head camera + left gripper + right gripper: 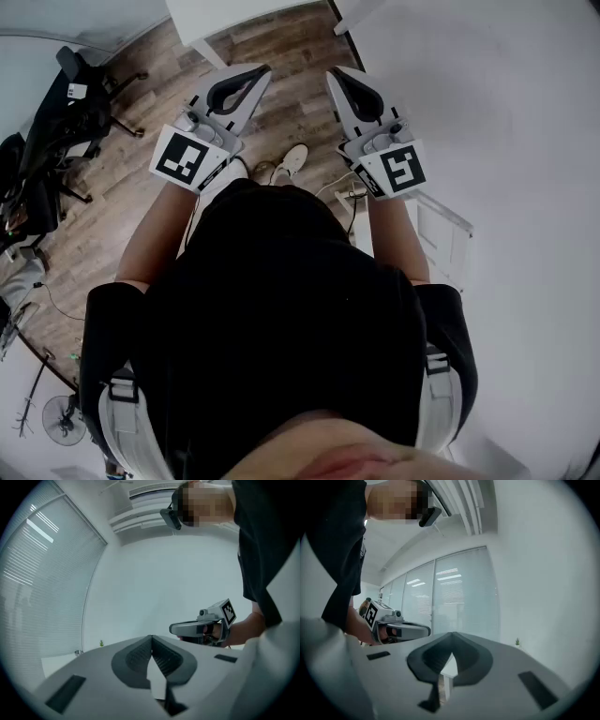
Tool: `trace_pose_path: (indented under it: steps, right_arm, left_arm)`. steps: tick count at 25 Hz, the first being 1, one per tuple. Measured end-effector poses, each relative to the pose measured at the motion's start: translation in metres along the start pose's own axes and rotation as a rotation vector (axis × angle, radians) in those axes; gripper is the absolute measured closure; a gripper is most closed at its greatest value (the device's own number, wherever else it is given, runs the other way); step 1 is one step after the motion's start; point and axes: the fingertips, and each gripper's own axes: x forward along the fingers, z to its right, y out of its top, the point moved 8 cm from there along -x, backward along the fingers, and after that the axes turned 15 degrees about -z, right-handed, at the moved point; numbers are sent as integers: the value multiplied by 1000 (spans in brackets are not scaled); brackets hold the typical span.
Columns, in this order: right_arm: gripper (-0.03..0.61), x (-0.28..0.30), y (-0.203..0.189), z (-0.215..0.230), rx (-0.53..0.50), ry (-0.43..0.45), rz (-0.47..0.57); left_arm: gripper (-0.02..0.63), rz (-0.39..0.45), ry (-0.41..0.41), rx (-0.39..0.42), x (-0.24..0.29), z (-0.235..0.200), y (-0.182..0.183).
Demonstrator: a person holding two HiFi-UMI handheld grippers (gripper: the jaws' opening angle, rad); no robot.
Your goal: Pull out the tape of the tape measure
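Note:
No tape measure shows in any view. In the head view my left gripper (263, 70) and right gripper (334, 73) are held out side by side in front of my black shirt, above the wooden floor (272, 112). Both are shut with nothing between the jaws. The left gripper view looks along its own closed jaws, left gripper (151, 637), at a pale wall, with the right gripper (173, 629) level off to the right. In the right gripper view the closed right gripper (451, 634) faces glass walls, and the left gripper (427, 630) hangs at the left.
A white table (220, 19) stands at the top of the head view and a black office chair (66, 103) at the left. My white shoe (292, 161) is on the floor. Window blinds (42, 573) fill the left; a small plant (517, 641) sits far off.

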Motion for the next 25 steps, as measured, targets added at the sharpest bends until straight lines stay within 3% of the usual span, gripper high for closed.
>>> trace_pose_path:
  steps: [5,7,13,25]
  right_arm:
    - [577,-23,-15,-48,16,-52,8]
    - [577,-27,-15,-65,20,-70,9]
    - [574,-40,-6,-87,66,-101,36]
    - [574,-71,-16,-81,18,-11,41]
  left_arm:
    - [603,43,-26,29,-33,25,-7]
    - [603,20,-39,28,-48,28,-13]
    - [603,24,-34,19,-79,37,-17]
    - [603,37,17,-6,-72,75,-15]
